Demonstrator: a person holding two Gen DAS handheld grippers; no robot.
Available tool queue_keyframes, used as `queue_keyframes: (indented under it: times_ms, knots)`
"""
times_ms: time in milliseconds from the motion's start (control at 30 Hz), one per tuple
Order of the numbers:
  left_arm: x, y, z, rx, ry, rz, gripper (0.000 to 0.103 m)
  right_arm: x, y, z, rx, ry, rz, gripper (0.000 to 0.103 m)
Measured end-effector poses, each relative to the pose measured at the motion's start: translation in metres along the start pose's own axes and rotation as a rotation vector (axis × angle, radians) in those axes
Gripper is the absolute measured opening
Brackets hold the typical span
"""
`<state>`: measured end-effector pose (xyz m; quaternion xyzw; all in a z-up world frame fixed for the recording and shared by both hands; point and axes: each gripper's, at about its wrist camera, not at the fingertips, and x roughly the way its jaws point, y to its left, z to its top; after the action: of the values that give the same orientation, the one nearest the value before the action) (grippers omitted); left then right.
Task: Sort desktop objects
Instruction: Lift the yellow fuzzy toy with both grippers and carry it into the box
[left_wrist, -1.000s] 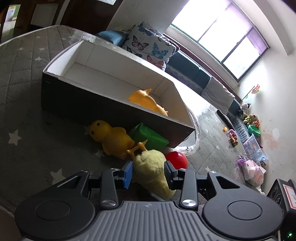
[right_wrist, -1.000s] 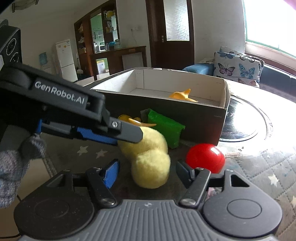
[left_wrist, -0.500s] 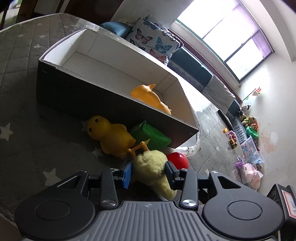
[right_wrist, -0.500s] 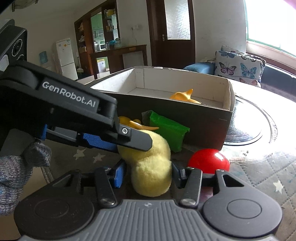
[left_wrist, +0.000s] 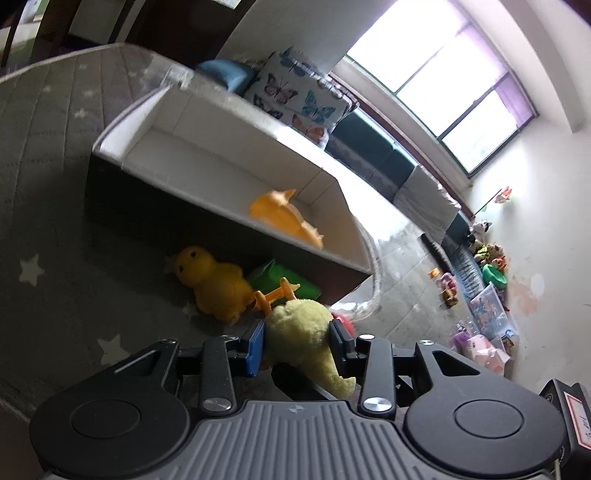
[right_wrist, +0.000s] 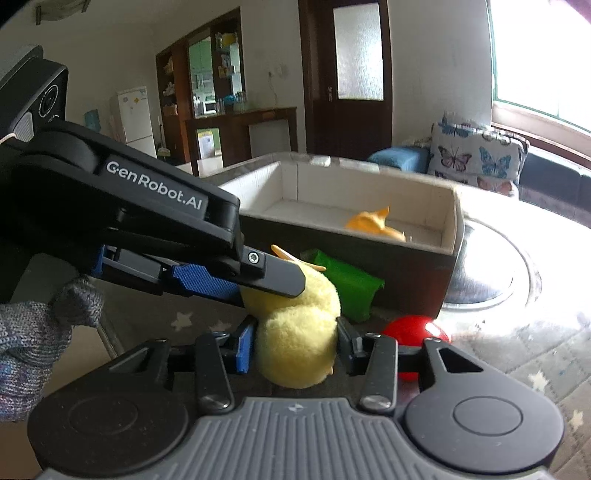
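I have the plush duck (right_wrist: 299, 332) pinched from two ends. My right gripper (right_wrist: 295, 345) has just been closing, and its pads now press into the toy's rounded lower body on both sides. My left gripper (left_wrist: 297, 341) holds the same toy across its upper part; in the right wrist view its black finger lies over the top of the plush, with the blue pad under it against the fluff. Its jaws have eased slightly, though the pads look pressed in; the left view is blurred, so I say that with some caution.

Just beyond my left fingertips lies a rubber duck (left_wrist: 212, 282) on its side, with a green packet (right_wrist: 347, 282) next to it, both against the dark wall of the box (right_wrist: 369, 254). Inside the box, farther ahead, sits an orange toy (right_wrist: 373, 223). Just right of my right finger rests a red ball (right_wrist: 413, 330) on the star-patterned cloth (left_wrist: 44, 221).
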<state>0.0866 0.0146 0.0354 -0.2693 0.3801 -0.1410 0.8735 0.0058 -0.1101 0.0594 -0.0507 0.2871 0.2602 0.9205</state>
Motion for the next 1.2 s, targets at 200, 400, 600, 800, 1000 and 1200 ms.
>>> queue_keyframes:
  times_ms: [200, 400, 600, 800, 1000, 1200]
  knots:
    - [-0.011, -0.016, 0.023, 0.051, -0.072, -0.018, 0.040, -0.005, -0.004, 0.026, -0.017, -0.075, -0.018, 0.044]
    - [0.004, -0.031, 0.060, 0.095, -0.124, -0.045, 0.040, 0.006, -0.021, 0.057, -0.017, -0.139, -0.063, 0.044]
    - [0.043, -0.038, 0.093, 0.108, -0.109, -0.071, 0.040, 0.032, -0.050, 0.079, 0.006, -0.161, -0.122, 0.044]
    - [0.085, -0.036, 0.112, 0.118, -0.069, -0.088, 0.040, 0.061, -0.077, 0.086, 0.059, -0.133, -0.153, 0.044]
    - [0.115, -0.024, 0.123, 0.083, -0.027, -0.101, 0.040, 0.091, -0.094, 0.090, 0.065, -0.088, -0.173, 0.044]
    - [0.130, -0.013, 0.130, 0.060, -0.005, -0.108, 0.040, 0.110, -0.099, 0.091, 0.054, -0.053, -0.184, 0.044]
